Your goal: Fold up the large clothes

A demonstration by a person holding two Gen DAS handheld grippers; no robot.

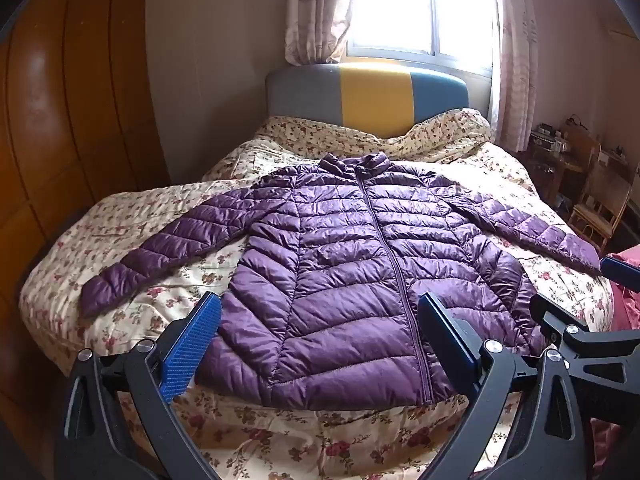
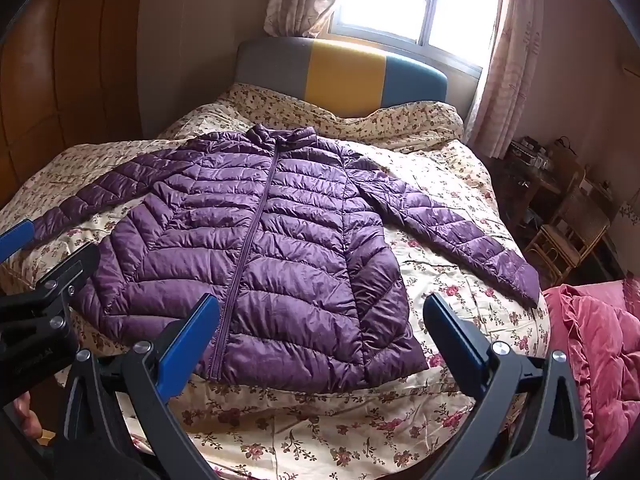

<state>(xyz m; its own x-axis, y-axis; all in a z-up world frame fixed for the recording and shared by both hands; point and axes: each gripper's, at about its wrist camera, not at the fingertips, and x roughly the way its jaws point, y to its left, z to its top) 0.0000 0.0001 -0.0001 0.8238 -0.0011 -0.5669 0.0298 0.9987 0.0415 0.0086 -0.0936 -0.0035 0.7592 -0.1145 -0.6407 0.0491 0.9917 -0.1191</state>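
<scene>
A purple quilted puffer jacket (image 1: 360, 260) lies flat and zipped on a floral bedspread (image 1: 280, 440), collar toward the headboard, both sleeves spread out to the sides. My left gripper (image 1: 320, 316) hovers open above the jacket's hem, left of the zipper, with nothing between its blue pads. In the right wrist view the same jacket (image 2: 260, 240) fills the middle. My right gripper (image 2: 320, 316) stands open over the hem's right part, also empty. Each gripper shows at the edge of the other's view: the right gripper (image 1: 580, 312) and the left gripper (image 2: 44, 264).
A grey, yellow and blue headboard (image 1: 376, 96) stands under a bright window with curtains. A wooden wardrobe (image 1: 60, 120) lines the left wall. Wooden chairs and a cluttered desk (image 2: 568, 216) stand at the right. A pink ruffled blanket (image 2: 600, 360) lies beside the bed's right edge.
</scene>
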